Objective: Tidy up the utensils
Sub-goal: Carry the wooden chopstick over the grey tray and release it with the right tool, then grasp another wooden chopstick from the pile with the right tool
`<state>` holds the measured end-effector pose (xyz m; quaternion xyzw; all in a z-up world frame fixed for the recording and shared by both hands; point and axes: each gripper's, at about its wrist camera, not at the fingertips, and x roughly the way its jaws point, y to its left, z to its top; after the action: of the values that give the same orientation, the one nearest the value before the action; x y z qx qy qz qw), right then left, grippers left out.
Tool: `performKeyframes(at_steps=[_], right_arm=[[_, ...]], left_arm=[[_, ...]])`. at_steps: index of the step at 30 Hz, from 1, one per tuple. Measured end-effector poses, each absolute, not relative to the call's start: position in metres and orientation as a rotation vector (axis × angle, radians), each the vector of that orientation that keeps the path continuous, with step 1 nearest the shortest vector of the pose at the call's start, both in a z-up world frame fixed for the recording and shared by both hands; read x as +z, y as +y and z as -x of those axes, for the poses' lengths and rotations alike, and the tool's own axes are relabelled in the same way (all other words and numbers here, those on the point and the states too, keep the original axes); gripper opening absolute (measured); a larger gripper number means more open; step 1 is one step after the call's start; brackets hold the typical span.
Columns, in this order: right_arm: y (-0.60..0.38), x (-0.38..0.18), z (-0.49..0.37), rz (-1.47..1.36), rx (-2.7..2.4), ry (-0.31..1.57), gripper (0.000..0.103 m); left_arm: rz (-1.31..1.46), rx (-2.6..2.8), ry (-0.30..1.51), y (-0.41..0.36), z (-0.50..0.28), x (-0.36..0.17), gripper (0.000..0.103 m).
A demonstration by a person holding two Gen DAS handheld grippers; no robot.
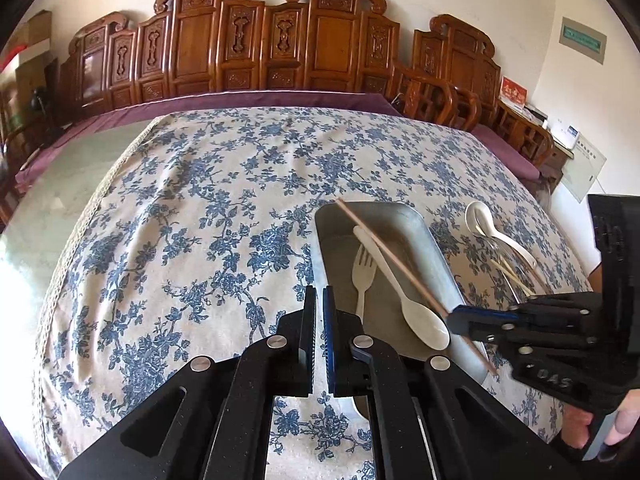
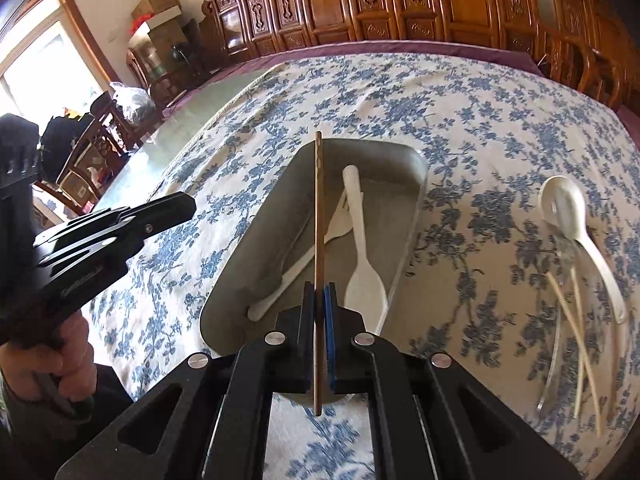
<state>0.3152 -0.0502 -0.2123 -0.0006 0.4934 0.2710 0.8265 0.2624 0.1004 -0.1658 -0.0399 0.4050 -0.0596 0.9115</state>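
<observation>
The right hand-held gripper [image 2: 319,300] is closed on a brown chopstick [image 2: 318,216], pinched near its lower end, with a short tail sticking out behind the pads. The chopstick hangs over the metal tray [image 2: 416,184] that sits on the flowered tabletop [image 2: 460,120]; a white fork [image 1: 362,276] and a white spoon [image 1: 400,288] already lie inside.

The step in hand looks like placing the chopstick in the tray. To do it well, the person should lower the tip until it nearly rests on the tray floor, keep the stick lined up with the tray's length, and only then ease the pads apart, so it does not bounce or roll over the rim.

Its long axis runs straight out from the gripper, the far tip reaching the tray's far left corner, roughly parallel to the tray's long side and to the spoon.

The left hand-held gripper [image 1: 319,332] is shut and holds nothing, hovering just left of the tray. More utensils [image 2: 576,264] wait on the cloth to the right.
</observation>
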Motion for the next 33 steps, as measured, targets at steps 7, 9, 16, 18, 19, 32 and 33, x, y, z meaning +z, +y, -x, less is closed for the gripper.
performKeyframes(at_steps=[7,9,16,18,19,32,33], right_arm=[[-0.034,-0.23,-0.322,0.017,0.561,1.082,0.006],[-0.032,-0.234,-0.324,0.019,0.559,1.087,0.007],[-0.034,-0.236,-0.321,0.023,0.57,1.063,0.008],[-0.038,-0.23,-0.319,0.018,0.58,1.047,0.008],[-0.041,-0.226,-0.317,0.019,0.587,1.034,0.008],[-0.192,-0.197,-0.277,0.089,0.421,0.945,0.008],[-0.204,-0.199,-0.274,0.099,0.398,0.945,0.008]], left_arm=[[0.089,-0.122,0.837,0.1,-0.264,-0.166,0.003],[0.089,-0.122,0.837,0.1,-0.263,-0.167,0.003],[0.085,-0.13,0.836,0.096,-0.264,-0.167,0.003],[0.083,-0.134,0.834,0.094,-0.264,-0.166,0.003],[0.083,-0.135,0.833,0.093,-0.264,-0.165,0.003],[0.061,-0.2,0.818,0.047,-0.254,-0.164,0.04],[0.057,-0.204,0.815,0.042,-0.252,-0.163,0.047]])
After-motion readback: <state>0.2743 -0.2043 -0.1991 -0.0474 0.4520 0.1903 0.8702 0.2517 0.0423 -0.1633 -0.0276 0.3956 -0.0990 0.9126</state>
